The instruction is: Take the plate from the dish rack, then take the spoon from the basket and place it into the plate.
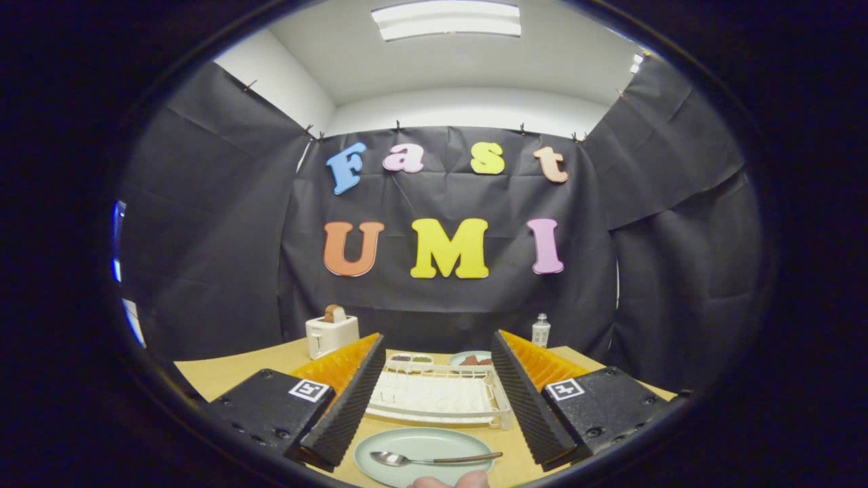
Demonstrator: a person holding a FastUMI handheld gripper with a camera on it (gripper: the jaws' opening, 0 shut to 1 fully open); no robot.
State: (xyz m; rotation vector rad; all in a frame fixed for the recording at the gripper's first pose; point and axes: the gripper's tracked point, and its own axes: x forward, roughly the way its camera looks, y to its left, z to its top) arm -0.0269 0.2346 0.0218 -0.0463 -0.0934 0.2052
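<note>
Between the two fingers, on the near part of the wooden desk (224, 376), lies the pale green plate (434, 444) with the metal spoon (424, 459) across it — bowl to the left, handle running right and reaching just past the plate's right rim. The gripper (437, 346) has its jaws spread wide and holds nothing; both fingers stand clear of plate and spoon. At the very near edge, just beyond the plate's rim, part of a person's hand (451, 482) shows. Just past the plate sits the white dish rack (437, 396), lying flat between the fingers. Beyond the rack, farther back, a small white tray (410, 358) carries dark and greenish contents that are too small to identify, and to its right is a light-coloured bowl (471, 357) with something reddish in it. At far left stands a white toaster (331, 335) with a slice of bread upright in its slot — at far right, a small clear bottle (540, 330) with a white cap.
</note>
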